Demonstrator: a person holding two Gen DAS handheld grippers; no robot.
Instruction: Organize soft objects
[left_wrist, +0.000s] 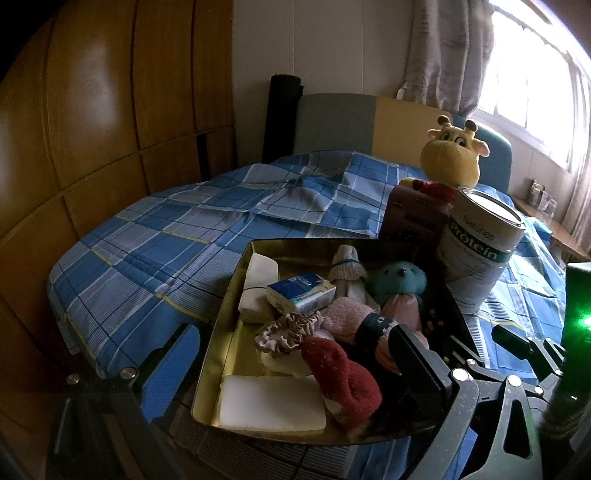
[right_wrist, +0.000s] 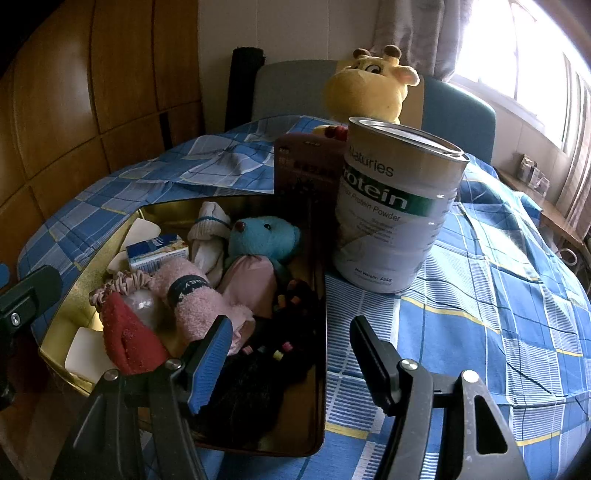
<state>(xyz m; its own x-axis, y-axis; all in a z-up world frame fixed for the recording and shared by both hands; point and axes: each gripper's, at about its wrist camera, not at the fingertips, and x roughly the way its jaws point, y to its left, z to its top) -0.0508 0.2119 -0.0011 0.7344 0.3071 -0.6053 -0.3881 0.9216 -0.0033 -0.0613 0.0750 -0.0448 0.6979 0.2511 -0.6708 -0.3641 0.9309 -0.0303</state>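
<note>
Gold metal catches the eye in the left wrist view: a shallow tin tray (left_wrist: 236, 302) sits on the blue checked bedspread (left_wrist: 177, 229), packed with soft things. A white sponge (left_wrist: 271, 408) lies at its near edge, a red sock (left_wrist: 345, 376) just right of it, a pink sock (left_wrist: 351, 319) and beige scrunchie (left_wrist: 288, 330) in the middle, a tissue pack (left_wrist: 301, 291) and teal bear (left_wrist: 400, 280) farther back. The left gripper (left_wrist: 295, 369) is spread wide, one finger outside the tray's left wall, the other over the right half, holding nothing.

From the right wrist view, the right gripper (right_wrist: 288, 358) is also released and empty, its fingers straddling the tray's right wall (right_wrist: 319, 295) above a dark fuzzy item (right_wrist: 258, 376). A protein tin (right_wrist: 395, 206) stands just right of the tray, a dark box (right_wrist: 306, 166) and yellow giraffe plush (right_wrist: 369, 88) behind.

The risk, as I judge it: closing here could pinch the tray wall rather than fabric and tip the tray, or a swing right could knock the tin over.
</note>
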